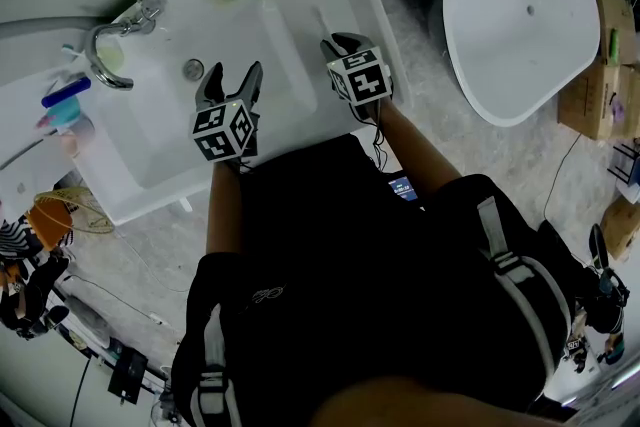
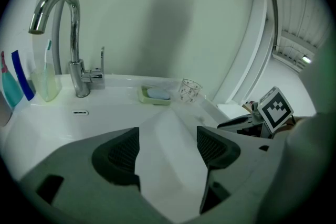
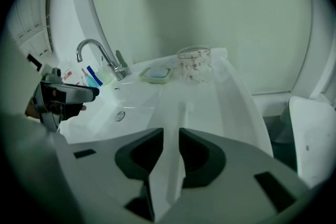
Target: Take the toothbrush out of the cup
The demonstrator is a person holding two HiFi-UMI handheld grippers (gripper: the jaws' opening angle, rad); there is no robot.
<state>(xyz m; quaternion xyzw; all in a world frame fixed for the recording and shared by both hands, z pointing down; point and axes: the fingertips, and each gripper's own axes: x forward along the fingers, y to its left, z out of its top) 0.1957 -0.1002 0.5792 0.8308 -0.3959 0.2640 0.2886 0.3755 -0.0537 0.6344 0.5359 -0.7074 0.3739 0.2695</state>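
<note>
Two claws low over a glossy white sink (image 1: 150, 165). Left claw (image 2: 168, 134) spread wide and empty, with matte dark pads (image 2: 123, 152) ridged in fine lines, on smooth grey plastic arms. Right claw (image 3: 171, 136) set at a narrow slit, same dull rubbery pads, gripping nothing. Just ahead of its tips, flat on the sink's broad right rim: toothbrush (image 1: 320, 20), slim, pale and straight, out of the cup and apart from it. Beside that rim, rounded rectangular basin (image 1: 265, 45), smooth and shiny, with small round metal drain (image 1: 193, 69). Further along the back ledge, pale green soap dish (image 2: 143, 96), oblong with soft corners, bearing a blue-grey bar (image 2: 157, 93). Next to that, cup (image 2: 190, 90): clear glass, short, dotted with a small pattern, upright. Toward the left end, polished chrome tap (image 2: 73, 39), a tall gooseneck with a thin lever. Then translucent green tumbler (image 2: 47, 84) with a thin teal-tipped stick (image 2: 49, 55) inside, and blue and turquoise plastic pieces (image 2: 21, 78) at the edge. Behind all, plain matte wall (image 2: 157, 18). Off to the right, smooth white egg-shaped tub (image 1: 515, 25). Only print legible: black-and-white square codes on each claw's cube (image 1: 225, 130).
</note>
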